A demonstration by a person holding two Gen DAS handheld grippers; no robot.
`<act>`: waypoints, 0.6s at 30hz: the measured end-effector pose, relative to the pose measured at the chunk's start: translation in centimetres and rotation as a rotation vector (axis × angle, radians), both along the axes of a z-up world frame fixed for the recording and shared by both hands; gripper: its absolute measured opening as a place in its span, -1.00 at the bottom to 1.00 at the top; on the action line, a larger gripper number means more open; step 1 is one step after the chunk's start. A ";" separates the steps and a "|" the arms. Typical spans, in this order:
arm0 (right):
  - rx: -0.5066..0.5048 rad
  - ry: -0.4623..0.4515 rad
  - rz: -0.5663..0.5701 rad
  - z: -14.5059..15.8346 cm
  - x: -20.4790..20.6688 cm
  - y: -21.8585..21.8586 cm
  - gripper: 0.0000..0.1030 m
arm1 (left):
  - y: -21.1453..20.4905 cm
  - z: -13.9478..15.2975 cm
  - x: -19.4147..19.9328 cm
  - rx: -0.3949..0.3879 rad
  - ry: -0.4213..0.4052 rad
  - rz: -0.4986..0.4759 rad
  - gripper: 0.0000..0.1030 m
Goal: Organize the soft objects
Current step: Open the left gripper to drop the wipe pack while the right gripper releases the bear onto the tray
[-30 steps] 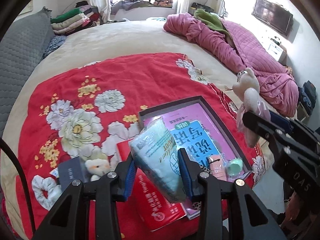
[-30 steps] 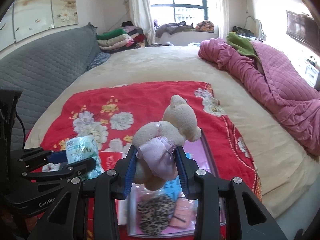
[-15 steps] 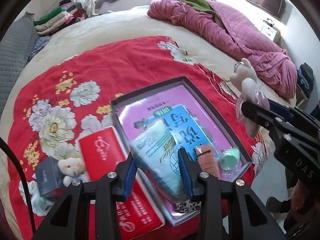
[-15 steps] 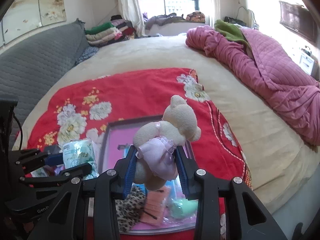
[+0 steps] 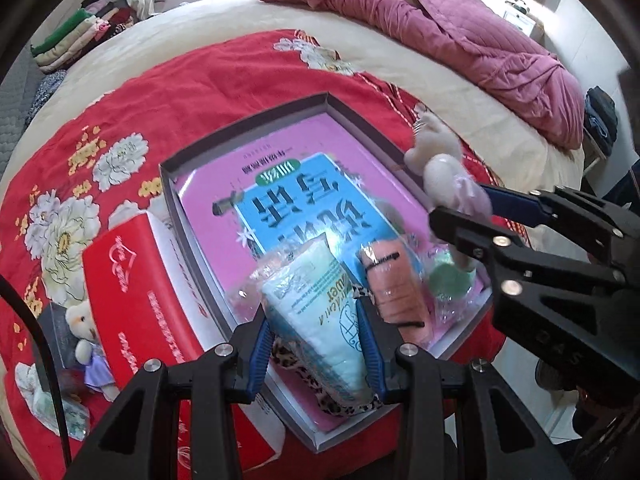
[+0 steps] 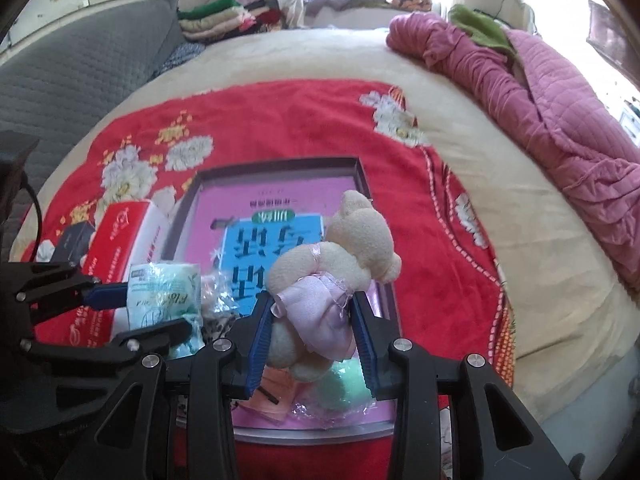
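Note:
My left gripper is shut on a pale green plastic-wrapped tissue pack, which hangs over the near end of a shallow grey box. In the box lie a pink and a blue book, a leopard-print piece, a peach wrapped item and a green round item. My right gripper is shut on a cream teddy bear in a lilac dress, above the box's near right part. The left gripper and its pack show at the left there.
A red tissue box lies left of the grey box on the red floral blanket. A second small bear and a dark little box sit further left. A pink quilt and folded clothes lie at the bed's far side.
Both grippers have sunk toward the grey box, each with its load still held. The box now fills more of both views and the bear hangs over its near right part.

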State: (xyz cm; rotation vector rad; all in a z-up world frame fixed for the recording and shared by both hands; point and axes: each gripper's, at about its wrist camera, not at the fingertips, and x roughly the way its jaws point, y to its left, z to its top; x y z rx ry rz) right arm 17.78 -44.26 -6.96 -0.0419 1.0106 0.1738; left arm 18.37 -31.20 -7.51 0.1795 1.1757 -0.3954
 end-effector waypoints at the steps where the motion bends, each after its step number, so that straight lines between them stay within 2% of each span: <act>1: -0.004 0.007 0.002 -0.3 0.1 0.1 -0.22 | 0.0 -0.2 -0.1 0.001 0.004 -0.003 -0.22; 18: 0.044 0.119 0.009 -4.2 1.7 -0.4 -0.15 | -0.6 -2.6 -0.4 -0.014 0.053 -0.048 -0.20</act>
